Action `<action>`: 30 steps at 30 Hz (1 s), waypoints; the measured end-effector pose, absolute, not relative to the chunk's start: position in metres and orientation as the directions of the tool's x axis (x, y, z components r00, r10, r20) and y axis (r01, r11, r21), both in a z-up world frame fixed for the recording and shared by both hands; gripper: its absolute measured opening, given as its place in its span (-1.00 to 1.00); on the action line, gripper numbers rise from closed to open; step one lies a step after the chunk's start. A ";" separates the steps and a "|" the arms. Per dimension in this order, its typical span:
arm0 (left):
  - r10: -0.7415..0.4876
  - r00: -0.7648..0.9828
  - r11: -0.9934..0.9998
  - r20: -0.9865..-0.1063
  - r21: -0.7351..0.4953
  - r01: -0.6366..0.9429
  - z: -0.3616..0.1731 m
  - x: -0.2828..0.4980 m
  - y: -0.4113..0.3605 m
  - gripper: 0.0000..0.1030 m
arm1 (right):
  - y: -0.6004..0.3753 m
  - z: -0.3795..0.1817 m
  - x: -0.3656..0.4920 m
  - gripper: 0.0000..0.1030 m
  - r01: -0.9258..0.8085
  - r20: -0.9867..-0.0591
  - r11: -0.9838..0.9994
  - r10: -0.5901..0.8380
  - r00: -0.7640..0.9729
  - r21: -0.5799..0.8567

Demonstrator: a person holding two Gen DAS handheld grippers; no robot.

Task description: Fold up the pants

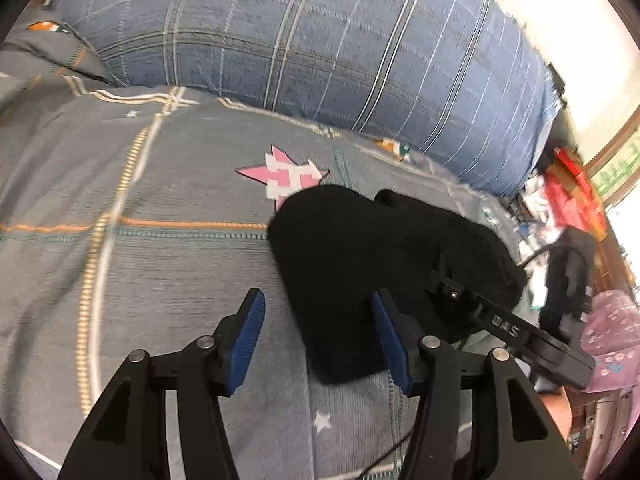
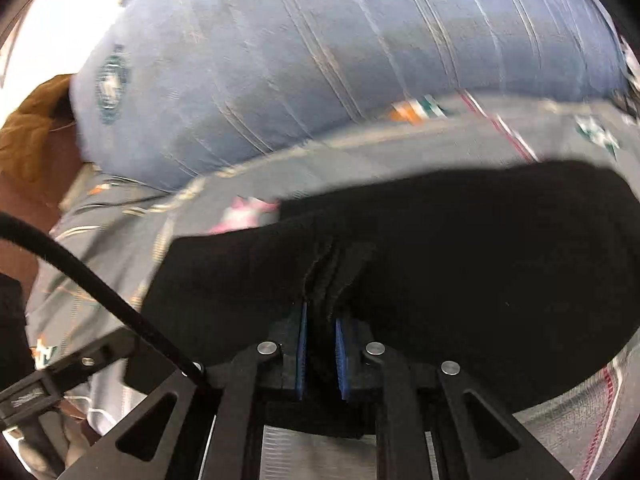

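Note:
The black pants [image 1: 372, 264] lie bunched in a folded heap on the grey patterned bedsheet [image 1: 152, 208]. My left gripper [image 1: 318, 312] is open and empty, its blue pads just above the sheet at the heap's near left edge. My right gripper [image 2: 321, 320] is shut on a pleated bunch of the black pants [image 2: 460, 248], the cloth pinched between its blue pads. The right gripper also shows in the left wrist view [image 1: 460, 300] at the heap's right side.
A large blue plaid pillow [image 1: 320, 40] lies along the far side of the bed. Cluttered items and a pink cloth [image 1: 612, 336] sit past the bed's right edge. A black cable [image 2: 92, 280] crosses the right wrist view at lower left.

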State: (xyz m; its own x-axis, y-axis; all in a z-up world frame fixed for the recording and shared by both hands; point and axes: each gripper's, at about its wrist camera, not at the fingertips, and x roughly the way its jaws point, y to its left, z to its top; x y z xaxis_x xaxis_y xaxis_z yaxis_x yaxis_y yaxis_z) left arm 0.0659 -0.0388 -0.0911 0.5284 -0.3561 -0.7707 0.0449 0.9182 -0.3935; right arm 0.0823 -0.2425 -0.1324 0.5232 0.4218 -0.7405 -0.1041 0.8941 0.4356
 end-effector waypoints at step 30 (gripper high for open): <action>-0.507 0.487 0.835 -0.711 -0.545 0.074 -0.112 0.056 -0.037 0.17 | -0.171 -0.106 0.163 0.15 -0.317 -0.534 0.541 0.837 0.119 0.779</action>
